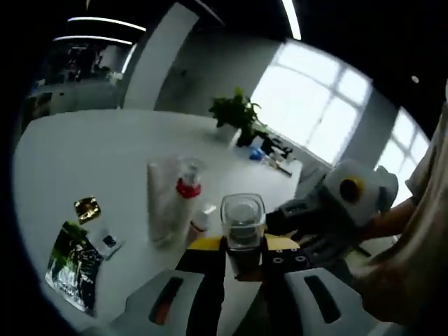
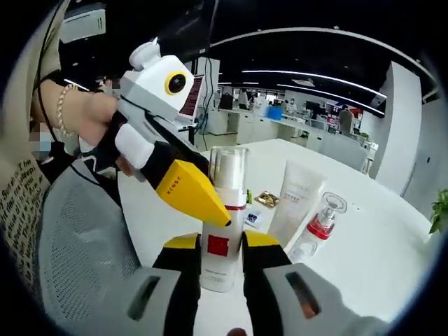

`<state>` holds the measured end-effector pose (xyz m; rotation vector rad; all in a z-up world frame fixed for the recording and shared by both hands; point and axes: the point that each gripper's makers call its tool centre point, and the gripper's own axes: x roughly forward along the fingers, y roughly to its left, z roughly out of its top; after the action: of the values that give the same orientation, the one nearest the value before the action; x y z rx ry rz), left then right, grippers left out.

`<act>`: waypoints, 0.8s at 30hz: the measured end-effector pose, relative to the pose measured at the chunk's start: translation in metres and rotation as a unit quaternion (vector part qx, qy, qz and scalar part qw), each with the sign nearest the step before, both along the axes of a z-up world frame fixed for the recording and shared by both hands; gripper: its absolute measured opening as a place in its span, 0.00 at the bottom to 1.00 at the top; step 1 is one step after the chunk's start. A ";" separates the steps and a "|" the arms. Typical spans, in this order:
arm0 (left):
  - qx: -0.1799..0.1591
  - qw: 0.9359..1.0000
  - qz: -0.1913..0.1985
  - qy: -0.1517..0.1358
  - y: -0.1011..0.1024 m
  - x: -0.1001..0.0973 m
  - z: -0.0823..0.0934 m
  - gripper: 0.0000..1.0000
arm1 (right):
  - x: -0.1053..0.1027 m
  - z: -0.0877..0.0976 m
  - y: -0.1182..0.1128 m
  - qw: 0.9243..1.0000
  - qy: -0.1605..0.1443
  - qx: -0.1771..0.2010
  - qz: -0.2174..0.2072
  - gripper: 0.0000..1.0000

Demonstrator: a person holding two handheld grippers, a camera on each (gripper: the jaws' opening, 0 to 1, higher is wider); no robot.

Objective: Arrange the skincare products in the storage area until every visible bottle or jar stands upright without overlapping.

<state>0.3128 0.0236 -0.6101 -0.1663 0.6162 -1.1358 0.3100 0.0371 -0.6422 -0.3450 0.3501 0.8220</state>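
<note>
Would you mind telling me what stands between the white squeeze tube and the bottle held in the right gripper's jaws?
In the right gripper view, nothing stands between the white squeeze tube and the clear-capped white bottle; a small sachet lies on the white table behind that gap.

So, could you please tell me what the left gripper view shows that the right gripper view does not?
Left gripper view: a potted plant, bright windows and a dark sachet. Right gripper view: a mesh chair, a braceleted wrist and distant office desks. Shared: the clear-capped bottle, the white tube, the red-collared pump bottle, the gold sachet and the white table.
</note>
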 end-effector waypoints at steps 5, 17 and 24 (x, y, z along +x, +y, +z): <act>0.072 0.996 -0.027 -0.038 0.003 0.002 -0.020 0.16 | 0.005 -0.019 0.004 0.999 -0.006 -0.031 -0.004 0.22; 0.176 0.974 -0.086 -0.111 -0.001 0.008 -0.054 0.16 | 0.016 -0.059 0.002 0.995 0.023 -0.084 -0.043 0.23; 0.187 0.969 -0.105 -0.119 -0.006 0.013 -0.064 0.16 | 0.021 -0.069 -0.006 0.994 0.040 -0.086 -0.063 0.23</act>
<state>0.3254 0.0171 -0.6745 0.3622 0.6319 -1.1980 0.3311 0.0316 -0.7115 -0.4474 0.5136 0.6854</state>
